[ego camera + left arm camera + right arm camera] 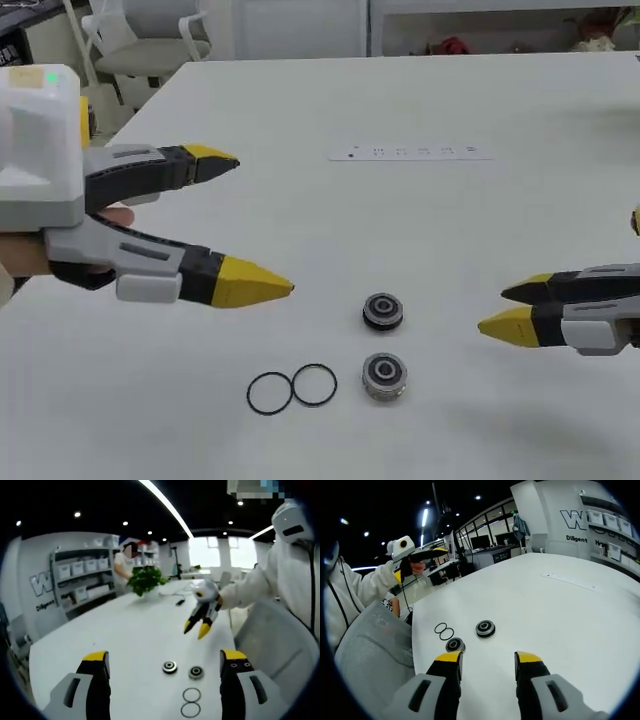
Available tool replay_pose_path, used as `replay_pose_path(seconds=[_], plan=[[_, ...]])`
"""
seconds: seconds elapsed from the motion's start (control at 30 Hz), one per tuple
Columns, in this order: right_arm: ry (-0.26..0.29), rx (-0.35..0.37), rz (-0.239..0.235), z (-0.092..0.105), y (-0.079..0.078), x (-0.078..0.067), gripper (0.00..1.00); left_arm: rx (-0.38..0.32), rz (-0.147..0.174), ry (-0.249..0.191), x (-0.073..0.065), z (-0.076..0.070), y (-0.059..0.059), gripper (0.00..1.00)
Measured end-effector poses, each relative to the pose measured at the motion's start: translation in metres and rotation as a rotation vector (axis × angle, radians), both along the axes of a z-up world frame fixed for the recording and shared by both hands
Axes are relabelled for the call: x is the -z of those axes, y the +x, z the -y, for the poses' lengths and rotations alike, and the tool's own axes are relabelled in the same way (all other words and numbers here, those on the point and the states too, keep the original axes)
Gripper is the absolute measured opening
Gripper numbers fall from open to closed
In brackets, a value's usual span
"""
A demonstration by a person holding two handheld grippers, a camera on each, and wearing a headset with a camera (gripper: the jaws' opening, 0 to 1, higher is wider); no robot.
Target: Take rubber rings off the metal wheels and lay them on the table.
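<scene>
**A:** What is hard to make out?

**B:** The right claw (493,308) is cut off by the right edge of the head view. The printed strip (410,152) farther up the counter (480,220) is too small to read. I cannot tell whether either wheel still wears a ring.

**A:** What else is around?

**B:** A chair (150,45) stands beyond the far edge of the counter. The left gripper view shows a potted plant (146,580) and shelves (80,575) of bins.

**A:** And the parts?

**B:** The farther wheel (383,311) looks dark around its rim, and the nearer wheel (384,377) looks more silver. They lie close together. Two thin black rubber rings (292,388) lie flat just left of the nearer wheel, side by side.

**A:** The claws?

**B:** The left claw (262,224) is spread wide and empty, left of the wheels. The right claw is parted more narrowly and holds nothing, to their right.
</scene>
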State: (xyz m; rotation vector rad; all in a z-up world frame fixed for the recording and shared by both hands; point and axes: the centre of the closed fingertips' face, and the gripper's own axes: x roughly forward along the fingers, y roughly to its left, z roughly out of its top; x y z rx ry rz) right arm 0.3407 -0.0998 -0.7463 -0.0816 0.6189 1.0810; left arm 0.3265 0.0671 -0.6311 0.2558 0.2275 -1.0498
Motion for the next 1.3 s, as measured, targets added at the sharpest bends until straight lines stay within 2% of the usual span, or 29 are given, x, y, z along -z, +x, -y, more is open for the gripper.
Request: replay_pose_path(seconds=[0.23,0.33,0.43,0.57,0.63,0.73,0.8,0.9,1.0,1.17,1.23,1.3], plan=[[0.010,-0.008,0.012,-0.005,0.003,0.001,0.42,0.034,-0.008,-0.015,0.004,0.021,0.013,0.87],[0.023,-0.012,0.022,-0.009,0.007,0.001,0.42,0.041,-0.007,-0.019,0.011,0.031,0.018,0.86],[0.023,-0.021,0.026,-0.013,0.010,0.003,0.42,0.063,-0.025,-0.014,0.019,0.040,0.019,0.85],[0.029,-0.035,0.026,-0.019,0.013,0.005,0.42,0.084,-0.032,0.005,0.032,0.049,0.023,0.79],[0.022,-0.045,0.023,-0.023,0.016,0.010,0.42,0.089,-0.058,0.000,0.041,0.054,0.026,0.77],[0.024,-0.056,0.030,-0.028,0.018,0.012,0.42,0.097,-0.073,-0.012,0.050,0.061,0.028,0.70],[0.029,-0.059,0.031,-0.031,0.019,0.013,0.41,0.105,-0.077,-0.019,0.055,0.066,0.031,0.64],[0.033,-0.063,0.030,-0.035,0.021,0.015,0.41,0.107,-0.076,-0.020,0.061,0.070,0.035,0.61],[0.040,-0.072,0.032,-0.040,0.023,0.018,0.39,0.103,-0.094,-0.004,0.075,0.073,0.042,0.59],[0.050,-0.079,0.035,-0.049,0.026,0.021,0.36,0.111,-0.128,0.010,0.093,0.076,0.047,0.51],[0.053,-0.084,0.035,-0.053,0.026,0.023,0.35,0.108,-0.142,0.032,0.103,0.075,0.049,0.47],[0.050,-0.092,0.034,-0.056,0.026,0.026,0.34,0.121,-0.140,0.059,0.113,0.077,0.049,0.44]])
